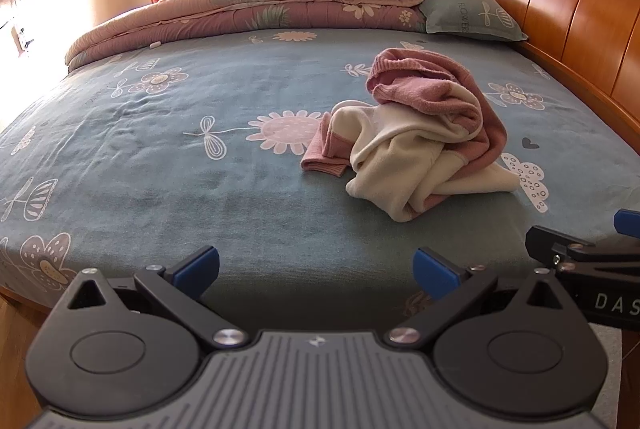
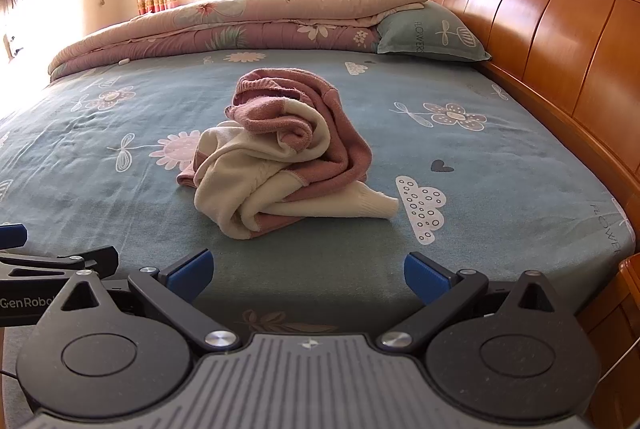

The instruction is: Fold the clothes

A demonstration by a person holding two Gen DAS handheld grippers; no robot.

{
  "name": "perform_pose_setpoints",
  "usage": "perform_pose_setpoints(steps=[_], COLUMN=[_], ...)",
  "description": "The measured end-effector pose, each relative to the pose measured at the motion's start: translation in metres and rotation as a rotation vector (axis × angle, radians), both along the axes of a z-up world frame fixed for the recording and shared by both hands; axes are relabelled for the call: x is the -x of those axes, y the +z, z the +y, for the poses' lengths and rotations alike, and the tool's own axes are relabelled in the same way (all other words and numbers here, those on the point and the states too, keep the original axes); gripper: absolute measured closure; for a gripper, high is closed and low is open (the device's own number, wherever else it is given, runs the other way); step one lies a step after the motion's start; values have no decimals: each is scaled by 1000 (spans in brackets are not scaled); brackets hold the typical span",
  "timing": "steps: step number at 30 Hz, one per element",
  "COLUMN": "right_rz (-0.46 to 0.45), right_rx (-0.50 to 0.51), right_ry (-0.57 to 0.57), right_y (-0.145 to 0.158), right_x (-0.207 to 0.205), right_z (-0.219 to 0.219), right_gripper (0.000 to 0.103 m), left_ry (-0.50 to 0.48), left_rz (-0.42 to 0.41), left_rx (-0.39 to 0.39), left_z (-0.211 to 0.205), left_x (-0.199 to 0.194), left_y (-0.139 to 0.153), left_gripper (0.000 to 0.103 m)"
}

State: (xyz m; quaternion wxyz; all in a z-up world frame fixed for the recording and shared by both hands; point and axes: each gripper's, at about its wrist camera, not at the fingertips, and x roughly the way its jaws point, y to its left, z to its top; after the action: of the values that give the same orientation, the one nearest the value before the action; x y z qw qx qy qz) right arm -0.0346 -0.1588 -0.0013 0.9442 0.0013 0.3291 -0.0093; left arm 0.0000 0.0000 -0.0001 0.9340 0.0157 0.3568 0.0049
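We see a crumpled pink-and-cream knitted garment (image 2: 286,149) heaped on the blue flowered bedsheet (image 2: 500,165), its shape perhaps a sweater, folds hiding most. Our left tool (image 1: 316,269) and right tool (image 2: 308,275) hover spread wide, empty.

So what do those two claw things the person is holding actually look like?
Both match: the left gripper and right gripper each have a grey ribbed body, two black linkage arms with silver pivot screws, round black housings and blue pads on the fingertips. White lettering marks their sides. No hands or sleeves show.
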Motion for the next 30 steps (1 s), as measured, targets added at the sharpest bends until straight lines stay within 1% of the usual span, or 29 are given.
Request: perform_pose_setpoints(steps=[4, 8, 15, 30], right_rz=[5, 11, -3, 2], right_rx=[2, 3, -4, -4], right_ry=[0, 0, -1, 2], right_y=[1, 2, 0, 0], right_x=[0, -1, 2, 1], right_z=[-1, -1, 0, 1], right_gripper=[0, 0, 0, 0], left_ry=[-3, -2, -1, -2], left_rz=[0, -6, -2, 7], left_rx=[10, 24, 16, 18], left_z=[-4, 2, 0, 1], left_x=[0, 1, 3, 0], left_y=[-1, -2, 1, 0], left_gripper=[1, 1, 1, 1])
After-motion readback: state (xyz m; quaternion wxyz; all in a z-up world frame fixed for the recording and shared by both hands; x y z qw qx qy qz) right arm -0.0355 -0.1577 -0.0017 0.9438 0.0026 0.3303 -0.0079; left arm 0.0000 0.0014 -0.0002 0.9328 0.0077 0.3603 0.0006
